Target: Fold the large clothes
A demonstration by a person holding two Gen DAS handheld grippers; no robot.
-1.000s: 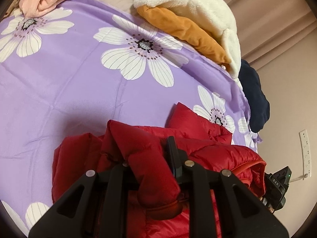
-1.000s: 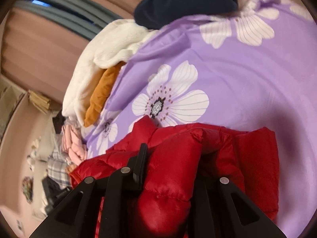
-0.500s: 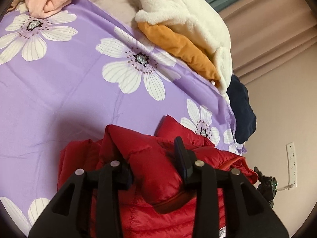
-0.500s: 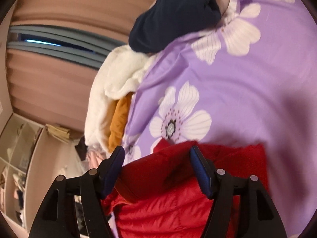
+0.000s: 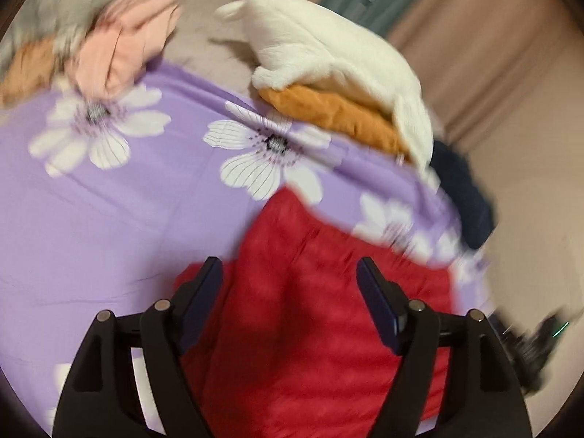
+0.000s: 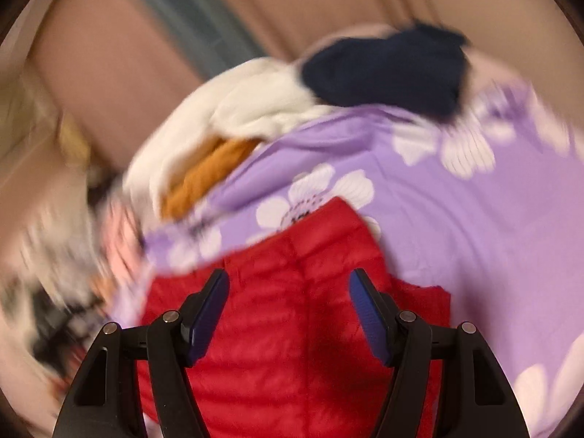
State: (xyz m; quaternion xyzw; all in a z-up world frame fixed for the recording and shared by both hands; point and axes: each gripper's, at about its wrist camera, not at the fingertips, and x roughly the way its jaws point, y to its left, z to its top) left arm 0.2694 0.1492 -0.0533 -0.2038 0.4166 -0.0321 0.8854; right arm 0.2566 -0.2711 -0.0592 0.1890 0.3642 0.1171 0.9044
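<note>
Left wrist view shows the left gripper (image 5: 290,281) with jaws spread wide, holding nothing, above the red puffer jacket (image 5: 321,328) bunched on the purple floral bedspread (image 5: 109,226). Right wrist view shows the right gripper (image 6: 288,292) likewise gaping over the same jacket (image 6: 292,346). Judging by this, one fold looks laid; next likely calls for pinching a fresh edge.

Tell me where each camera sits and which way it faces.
Left wrist: on the left gripper, looking along its open fingers at the red puffer jacket on the purple floral sheet.
Right wrist: on the right gripper, fingers open, over the same jacket.
Shared: jacket, sheet, white fleece, navy garment.
</note>
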